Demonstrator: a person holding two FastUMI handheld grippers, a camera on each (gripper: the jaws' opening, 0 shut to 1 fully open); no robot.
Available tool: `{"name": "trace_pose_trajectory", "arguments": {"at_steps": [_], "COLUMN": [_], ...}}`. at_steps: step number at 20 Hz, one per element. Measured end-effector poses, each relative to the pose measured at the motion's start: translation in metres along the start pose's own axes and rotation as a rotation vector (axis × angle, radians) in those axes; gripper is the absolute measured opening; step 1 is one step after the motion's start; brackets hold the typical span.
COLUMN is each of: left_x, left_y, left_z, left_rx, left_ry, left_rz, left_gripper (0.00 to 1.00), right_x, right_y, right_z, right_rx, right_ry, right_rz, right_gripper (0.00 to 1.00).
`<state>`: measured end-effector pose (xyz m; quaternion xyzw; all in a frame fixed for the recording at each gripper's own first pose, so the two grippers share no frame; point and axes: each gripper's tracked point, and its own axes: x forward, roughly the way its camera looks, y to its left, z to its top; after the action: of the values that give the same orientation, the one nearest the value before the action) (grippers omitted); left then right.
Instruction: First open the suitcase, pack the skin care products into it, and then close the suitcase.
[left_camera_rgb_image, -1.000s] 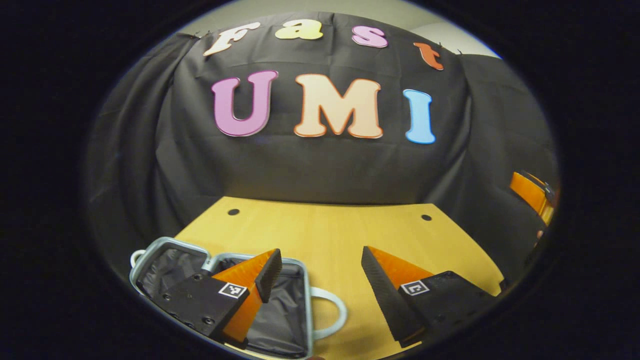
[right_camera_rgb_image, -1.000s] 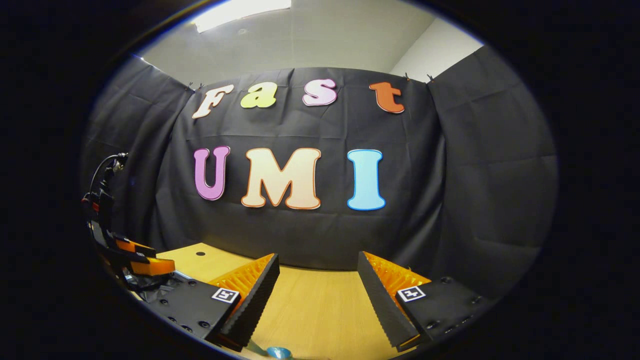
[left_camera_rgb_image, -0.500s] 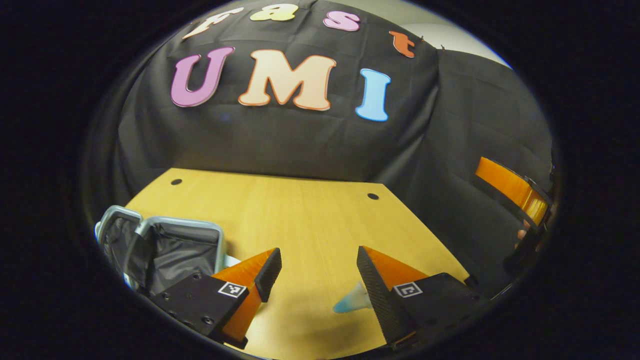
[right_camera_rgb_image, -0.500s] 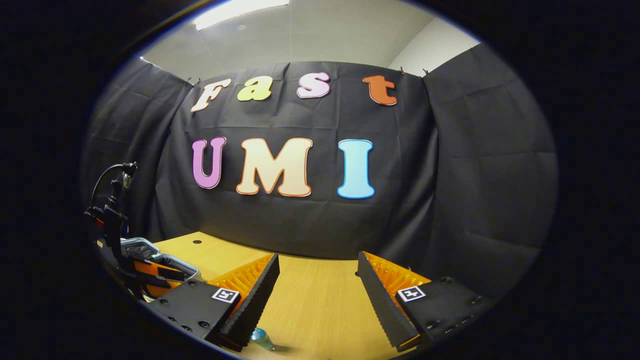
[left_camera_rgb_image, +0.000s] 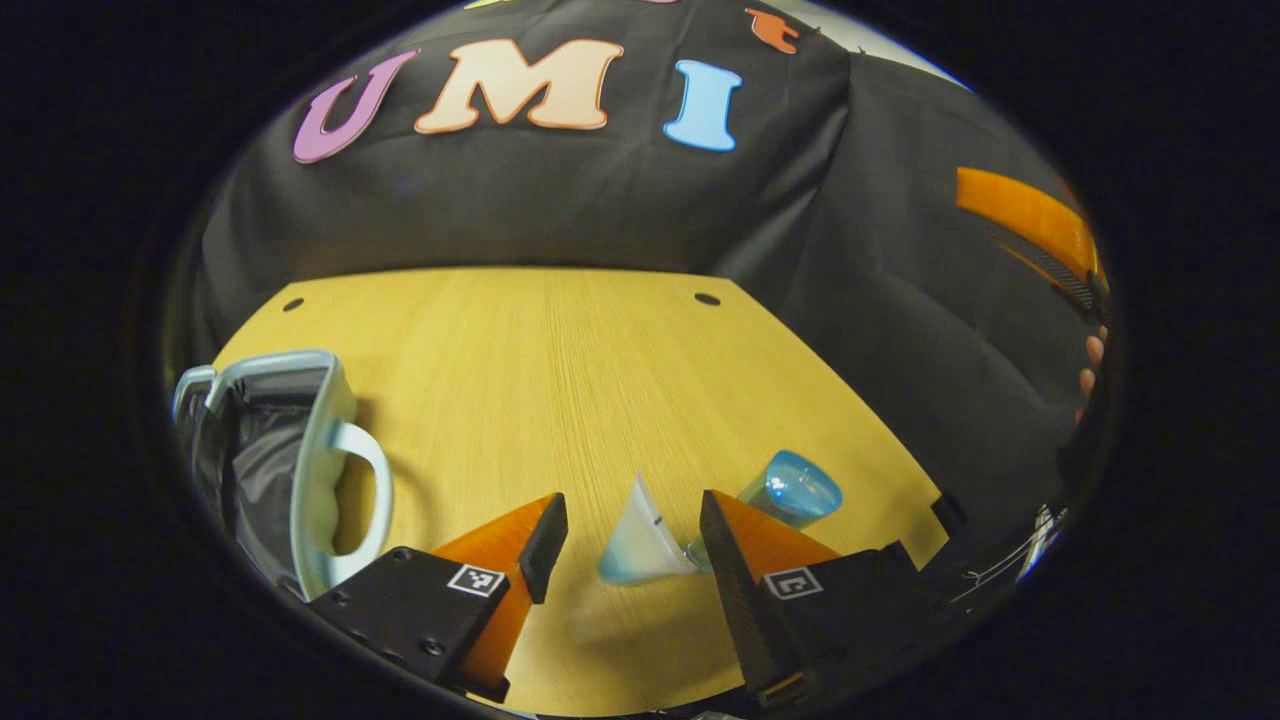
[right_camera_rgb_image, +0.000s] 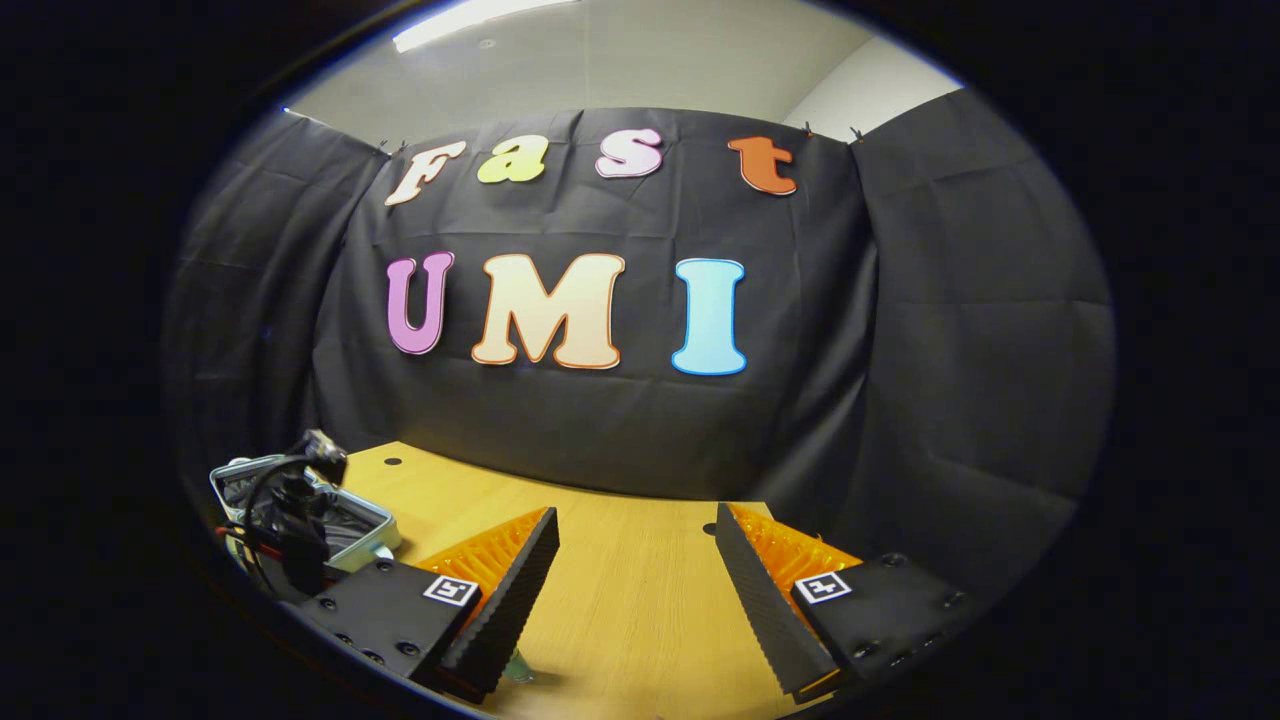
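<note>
Surface (left_camera_rgb_image: 560, 370): light wood, backed by black cloth. In the left gripper view it spreads wide below the camera; in the right gripper view it runs forward between the fingers.

Suitcase (left_camera_rgb_image: 270, 440): lies open at the surface's left edge in the left gripper view, its dark lining exposed inside a pale rim, with a pale handle (left_camera_rgb_image: 365, 490) looping toward the middle of the surface. In the right gripper view it sits at lower left, partly behind a black cabled unit (right_camera_rgb_image: 295, 510).

Left tongs (left_camera_rgb_image: 625, 545): tilted down toward the surface, fingers spread apart and gripping nothing. A tube (left_camera_rgb_image: 635, 545) lies between them, nearer the right finger; whether it touches that finger cannot be told.

Right tongs (right_camera_rgb_image: 635, 590): held level and higher, pointing at the cloth wall, fingers wide apart and empty. In the left gripper view an orange finger (left_camera_rgb_image: 1020, 220) of it shows at the far right, with a hand's fingertips (left_camera_rgb_image: 1090, 365) below.

Bottle (left_camera_rgb_image: 785, 495): blue, translucent, lying just beyond the left tongs' right finger, near the tube.
</note>
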<state>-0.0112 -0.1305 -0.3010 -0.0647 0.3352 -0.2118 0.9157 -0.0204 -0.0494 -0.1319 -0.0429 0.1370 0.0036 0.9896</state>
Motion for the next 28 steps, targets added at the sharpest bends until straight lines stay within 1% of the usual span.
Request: {"name": "trace_pose_trajectory", "arguments": {"at_steps": [1, 3, 5, 6, 7, 8, 11, 16, 22, 24, 25, 26, 28], "left_x": [0.006, 0.017, 0.024, 0.028, 0.028, 0.025, 0.011, -0.025, -0.069, -0.079, -0.084, -0.088, -0.1], "left_y": [0.0, 0.006, 0.011, 0.011, 0.012, 0.014, 0.023, 0.046, 0.08, 0.093, 0.099, 0.105, 0.121], "left_z": [-0.006, -0.015, -0.017, -0.015, -0.014, -0.013, 0.005, 0.041, 0.068, 0.068, 0.064, 0.061, 0.051], "left_rx": [-0.001, -0.003, -0.001, 0.001, -0.008, -0.017, -0.023, -0.031, -0.034, -0.039, -0.048, -0.057, -0.061], "left_ry": [0.015, 0.049, 0.058, 0.051, 0.058, 0.062, 0.038, -0.02, -0.073, -0.081, -0.073, -0.066, -0.035], "left_rz": [0.0, 0.019, 0.034, 0.025, 0.021, 0.022, 0.043, 0.107, 0.212, 0.248, 0.266, 0.282, 0.328], "left_gripper": [0.76, 0.67, 0.37, 0.22, 0.24, 0.2, 0.18, 0.18, 0.18, 0.18, 0.18, 0.18, 0.18], "right_x": [0.0, -0.002, -0.002, -0.002, -0.003, -0.003, 0.0, -0.001, -0.007, -0.006, -0.006, -0.003, -0.001], "right_y": [0.002, 0.009, 0.02, 0.026, 0.034, 0.041, 0.063, 0.099, 0.122, 0.132, 0.135, 0.131, 0.135], "right_z": [-0.003, -0.009, -0.015, -0.017, -0.019, -0.023, -0.046, -0.112, -0.191, -0.206, -0.213, -0.211, -0.212], "right_rx": [-0.005, -0.01, -0.011, -0.008, -0.004, -0.001, -0.016, -0.023, -0.02, -0.014, -0.015, -0.023, -0.004], "right_ry": [0.007, 0.019, 0.028, 0.027, 0.025, 0.023, 0.051, 0.18, 0.323, 0.356, 0.366, 0.354, 0.373], "right_rz": [0.006, 0.025, 0.058, 0.081, 0.107, 0.134, 0.2, 0.326, 0.411, 0.444, 0.454, 0.438, 0.439], "right_gripper": [1.0, 0.99, 0.98, 0.99, 0.99, 0.99, 0.99, 0.99, 1.0, 0.89, 0.78, 0.74, 0.5]}}
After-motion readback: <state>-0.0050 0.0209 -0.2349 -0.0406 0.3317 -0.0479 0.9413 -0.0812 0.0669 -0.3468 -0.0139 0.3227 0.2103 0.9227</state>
